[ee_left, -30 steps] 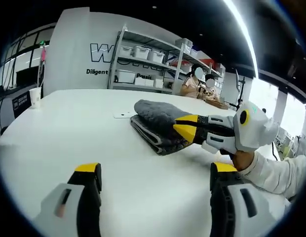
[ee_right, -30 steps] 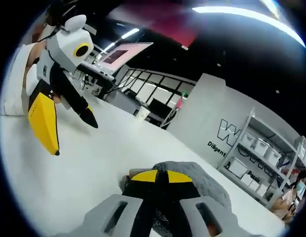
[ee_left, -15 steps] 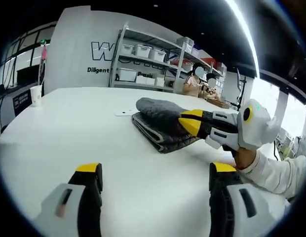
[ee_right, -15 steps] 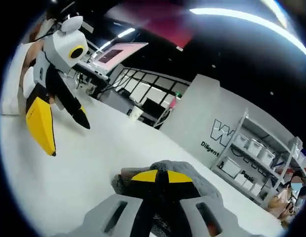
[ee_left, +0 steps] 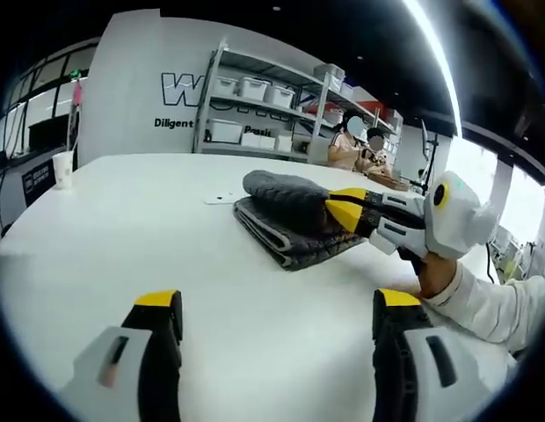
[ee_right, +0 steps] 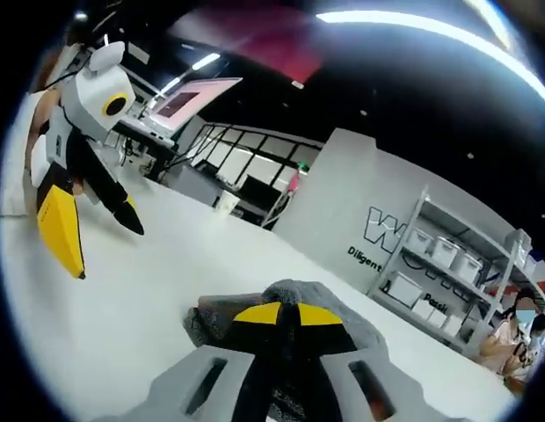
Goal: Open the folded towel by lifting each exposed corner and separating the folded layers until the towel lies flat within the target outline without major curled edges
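Observation:
A grey folded towel (ee_left: 281,220) lies on the white table (ee_left: 123,229), its top layer bulging upward. My right gripper (ee_left: 330,205) reaches in from the right with its yellow-tipped jaws shut on that top layer at the near-right edge. The right gripper view shows the same grip: the right gripper (ee_right: 286,315) is closed over the grey towel (ee_right: 294,292). My left gripper (ee_left: 277,308) hovers open over the table in front of the towel, nothing between its fingers. It shows as the left gripper (ee_right: 110,252) at upper left, jaws apart, well away from the towel.
A hand and white sleeve (ee_left: 483,303) hold the right gripper. A small white card (ee_left: 221,201) lies beside the towel and a paper cup (ee_left: 61,169) stands at the table's far left. Shelving with white bins (ee_left: 255,114) and seated people are behind the table.
The right gripper, still pinching the towel's top layer, has risen a little and drawn it up. The left gripper has stayed where it was, open.

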The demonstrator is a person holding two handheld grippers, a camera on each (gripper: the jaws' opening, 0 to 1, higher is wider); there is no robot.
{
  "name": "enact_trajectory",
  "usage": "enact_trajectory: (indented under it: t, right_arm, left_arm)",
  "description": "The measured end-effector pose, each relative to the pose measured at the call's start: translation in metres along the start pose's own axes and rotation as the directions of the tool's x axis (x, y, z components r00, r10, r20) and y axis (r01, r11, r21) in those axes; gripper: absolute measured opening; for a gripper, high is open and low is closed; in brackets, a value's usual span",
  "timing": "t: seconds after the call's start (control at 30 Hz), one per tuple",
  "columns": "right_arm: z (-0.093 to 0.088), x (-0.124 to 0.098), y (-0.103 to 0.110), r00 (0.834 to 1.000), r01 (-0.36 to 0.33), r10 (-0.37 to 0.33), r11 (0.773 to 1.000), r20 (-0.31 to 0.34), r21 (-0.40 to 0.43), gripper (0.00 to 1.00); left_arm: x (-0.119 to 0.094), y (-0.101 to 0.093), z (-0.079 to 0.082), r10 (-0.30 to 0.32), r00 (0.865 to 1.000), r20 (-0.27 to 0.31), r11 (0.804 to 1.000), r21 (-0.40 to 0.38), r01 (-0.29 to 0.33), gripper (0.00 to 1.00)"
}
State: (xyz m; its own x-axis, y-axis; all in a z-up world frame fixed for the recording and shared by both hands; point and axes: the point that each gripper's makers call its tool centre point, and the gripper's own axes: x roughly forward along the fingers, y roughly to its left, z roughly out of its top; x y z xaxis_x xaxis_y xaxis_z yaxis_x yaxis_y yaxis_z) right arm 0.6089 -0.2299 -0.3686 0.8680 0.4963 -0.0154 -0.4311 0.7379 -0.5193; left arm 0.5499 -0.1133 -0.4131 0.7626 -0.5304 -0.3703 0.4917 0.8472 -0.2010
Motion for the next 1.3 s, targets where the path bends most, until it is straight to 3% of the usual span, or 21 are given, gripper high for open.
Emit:
enact_trajectory:
  t: [1.3]
  right_arm:
    - [-0.008,-0.013,-0.040,0.989,0.149,-0.149,0.986,-0.008,0.070,0.00]
  left_arm:
    - [0.001,0.000,-0.001,0.001,1.000,-0.010,1.000,0.006,-0.001,0.88]
